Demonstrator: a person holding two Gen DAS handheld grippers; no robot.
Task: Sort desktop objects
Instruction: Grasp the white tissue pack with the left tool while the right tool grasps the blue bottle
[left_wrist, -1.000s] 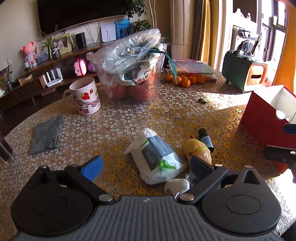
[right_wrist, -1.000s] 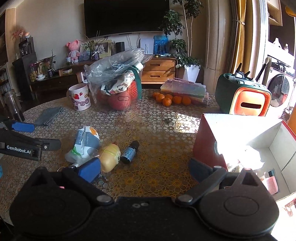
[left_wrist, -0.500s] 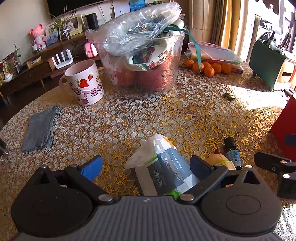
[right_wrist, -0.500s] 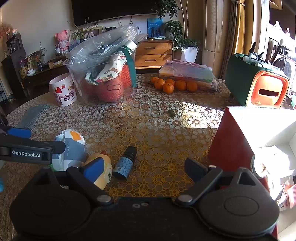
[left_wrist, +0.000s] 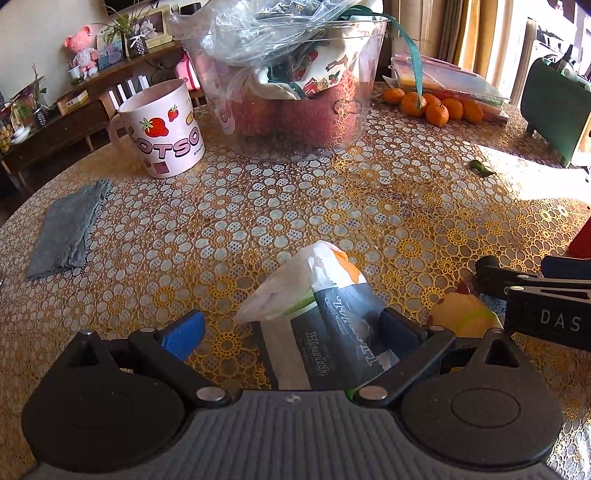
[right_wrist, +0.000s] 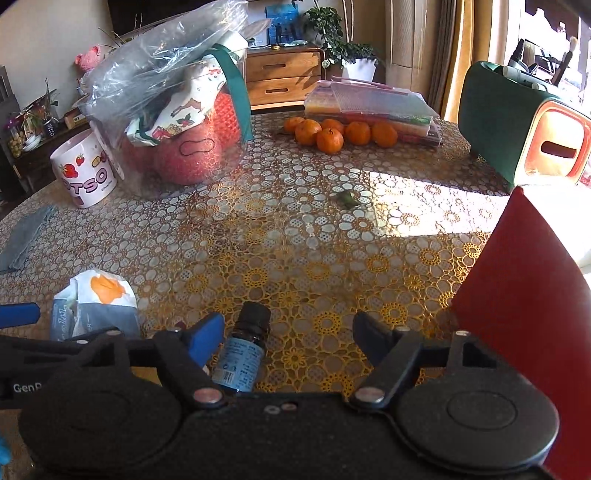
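A white and dark tissue pack (left_wrist: 325, 317) lies on the patterned tablecloth between the open jaws of my left gripper (left_wrist: 291, 328); it also shows in the right wrist view (right_wrist: 96, 306). A small dark bottle with a blue label (right_wrist: 243, 350) lies between the open jaws of my right gripper (right_wrist: 288, 332), close to the left finger. A yellow rounded object (left_wrist: 461, 314) lies right of the pack, partly hidden by the right gripper's fingers (left_wrist: 532, 284). A red box (right_wrist: 532, 295) stands at the right.
A strawberry mug (left_wrist: 162, 125), a clear tub of bagged goods (left_wrist: 295, 74), several oranges (right_wrist: 340, 133), a stack of flat packs (right_wrist: 369, 103) and a green and orange case (right_wrist: 524, 122) stand further back. A grey cloth (left_wrist: 66, 229) lies at the left.
Both grippers have moved forward and down. The tissue pack now sits between the left jaws and the bottle between the right jaws. Both stay open.
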